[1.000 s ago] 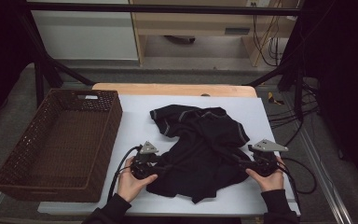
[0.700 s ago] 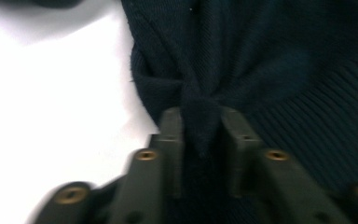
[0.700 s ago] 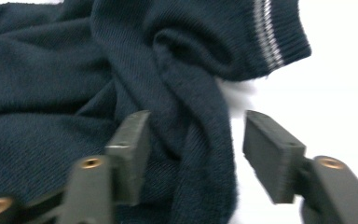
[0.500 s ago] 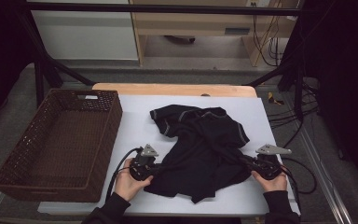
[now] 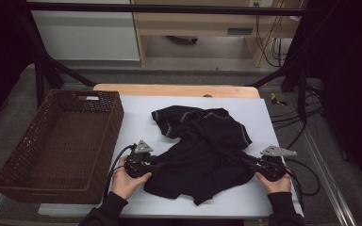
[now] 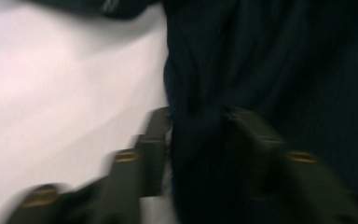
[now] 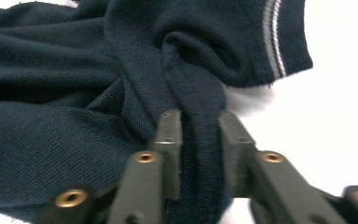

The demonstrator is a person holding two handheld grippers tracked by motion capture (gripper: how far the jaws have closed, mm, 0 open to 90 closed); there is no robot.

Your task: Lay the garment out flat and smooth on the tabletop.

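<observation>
A black shirt (image 5: 202, 141) with thin grey stripes at the collar and sleeve lies crumpled on the white table (image 5: 136, 113). My left gripper (image 5: 158, 163) sits at its left edge. In the blurred left gripper view, a bunch of the fabric (image 6: 200, 140) runs between the jaws of this gripper (image 6: 198, 126), which have just been opening, with a pale sliver beside one pad. My right gripper (image 5: 247, 162) is at the shirt's right edge. A fold of shirt (image 7: 200, 102) fills its gap (image 7: 200, 126); the pads still touch it, though the jaws have just been opening.
A brown wicker basket (image 5: 115, 122) stands at the table's left with nothing inside. A wooden board edge (image 5: 179, 89) runs along the far side. Cables (image 5: 306, 169) trail off the right edge. Bare white table lies in front of and beyond the shirt.
The shirt's near part has been drawn a little tighter between the two grippers. The right gripper dipped slightly toward the table's near edge; both hands otherwise stayed in place.
</observation>
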